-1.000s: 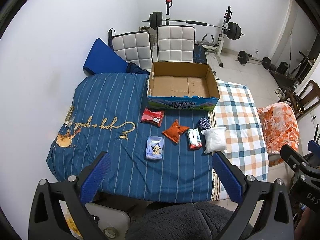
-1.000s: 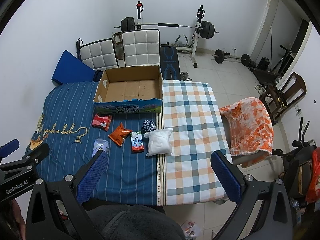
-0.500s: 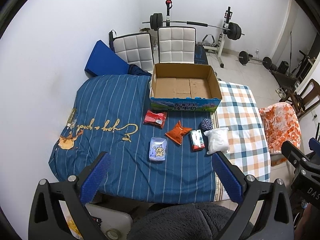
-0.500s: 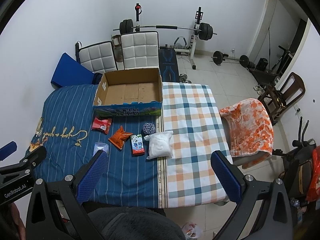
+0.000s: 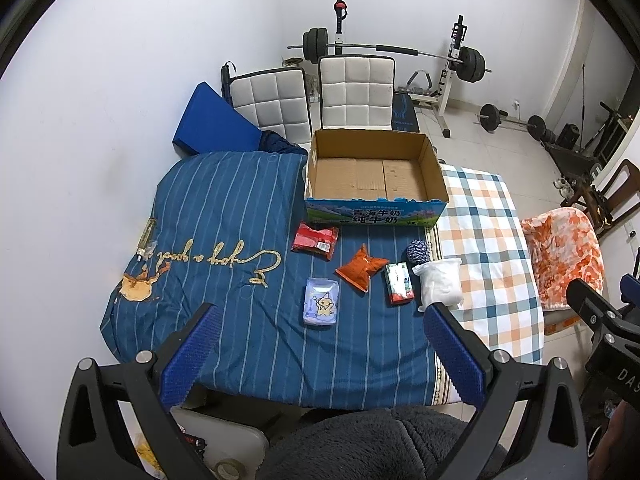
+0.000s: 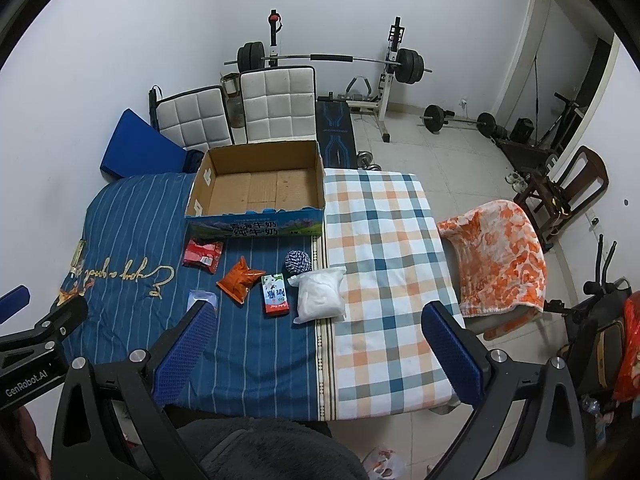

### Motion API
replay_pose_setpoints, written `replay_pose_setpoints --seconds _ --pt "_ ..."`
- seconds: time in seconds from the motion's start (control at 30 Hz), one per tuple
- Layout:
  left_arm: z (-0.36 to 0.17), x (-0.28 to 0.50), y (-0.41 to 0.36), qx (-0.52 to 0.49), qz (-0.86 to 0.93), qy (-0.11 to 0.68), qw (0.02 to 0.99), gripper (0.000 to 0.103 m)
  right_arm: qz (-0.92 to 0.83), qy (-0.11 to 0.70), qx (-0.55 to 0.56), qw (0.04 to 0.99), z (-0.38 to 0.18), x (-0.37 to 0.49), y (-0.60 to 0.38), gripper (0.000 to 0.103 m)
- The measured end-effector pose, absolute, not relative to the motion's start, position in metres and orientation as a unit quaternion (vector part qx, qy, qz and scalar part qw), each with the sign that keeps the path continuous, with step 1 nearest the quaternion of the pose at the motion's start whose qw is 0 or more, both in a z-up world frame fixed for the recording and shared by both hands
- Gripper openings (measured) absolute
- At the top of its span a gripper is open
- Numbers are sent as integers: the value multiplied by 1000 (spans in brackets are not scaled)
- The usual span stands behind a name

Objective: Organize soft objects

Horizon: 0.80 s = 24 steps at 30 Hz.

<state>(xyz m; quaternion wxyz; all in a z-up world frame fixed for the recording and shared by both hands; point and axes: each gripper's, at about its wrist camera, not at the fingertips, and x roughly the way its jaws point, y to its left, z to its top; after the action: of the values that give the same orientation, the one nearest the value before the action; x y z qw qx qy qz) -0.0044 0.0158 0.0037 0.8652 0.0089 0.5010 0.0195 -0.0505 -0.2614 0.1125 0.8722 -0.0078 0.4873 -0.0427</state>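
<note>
Nearest, the left gripper (image 5: 320,334) and right gripper (image 6: 320,330) both hang above the table's near edge, fingers spread wide, holding nothing.

Past them, on the blue striped cloth (image 5: 224,216), six soft items lie loosely apart: tissue pack (image 5: 321,307), orange pouch (image 5: 362,267), milk pack (image 5: 398,283), white bag (image 5: 440,285), yarn ball (image 5: 419,251) and red packet (image 5: 315,239). The white bag overlaps the seam with the checked cloth (image 6: 384,248), whose surface is otherwise bare.

Farther back, the open box (image 5: 374,176) sits at the table's far edge, its floor bare. Beyond stand two white chairs (image 5: 356,92).
</note>
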Motion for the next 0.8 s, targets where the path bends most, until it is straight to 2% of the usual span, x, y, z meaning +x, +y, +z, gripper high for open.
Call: replay_pose_setpoints --seconds 0.8 --pt "11 10 11 9 11 497 868 103 -48 483 -6 874 118 -47 -260 103"
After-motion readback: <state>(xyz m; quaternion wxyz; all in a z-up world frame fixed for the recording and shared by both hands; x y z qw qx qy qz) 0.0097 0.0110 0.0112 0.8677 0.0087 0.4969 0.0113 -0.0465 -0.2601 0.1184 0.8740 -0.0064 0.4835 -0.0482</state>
